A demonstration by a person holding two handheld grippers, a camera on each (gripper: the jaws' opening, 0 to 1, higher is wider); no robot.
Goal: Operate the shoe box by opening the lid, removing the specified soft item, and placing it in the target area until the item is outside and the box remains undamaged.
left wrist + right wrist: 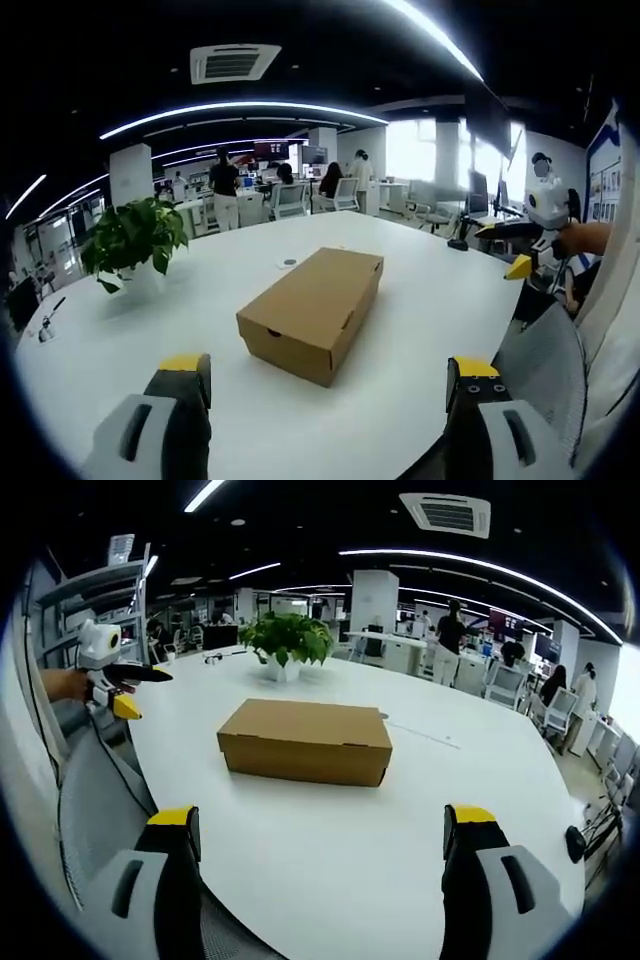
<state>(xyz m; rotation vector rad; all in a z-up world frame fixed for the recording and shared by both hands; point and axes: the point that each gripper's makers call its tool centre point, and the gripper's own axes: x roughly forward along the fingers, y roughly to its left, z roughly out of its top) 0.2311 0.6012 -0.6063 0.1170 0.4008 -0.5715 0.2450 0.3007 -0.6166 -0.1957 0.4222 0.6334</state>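
While both claws hang just short of the worktop's near edge, each is spread wide with nothing between its yellow-tipped jaws: the left claw [328,385] at the bottom of the left gripper view, the right claw [325,832] at the bottom of the right gripper view. Beyond them, near the middle of both frames, the shoe box [312,311] [306,740] sits flat on the white worktop [420,300] [330,850], its lid closed, so whatever lies inside is hidden. A potted plant [133,236] [288,640] stands farther back on the same surface, well apart from the box. In the right gripper view the left claw shows at the left edge, held by a hand [66,684]; in the left gripper view the right claw shows at the right edge. Mesh chair backs [545,370] [95,810] sit in the lower corners. The room is an open office with curved ceiling light strips [240,108], a ceiling air vent [233,62] [447,513], bright windows [412,150] and people [223,180] at distant desks. Small objects at the worktop's left end in the left gripper view are too small to make out.
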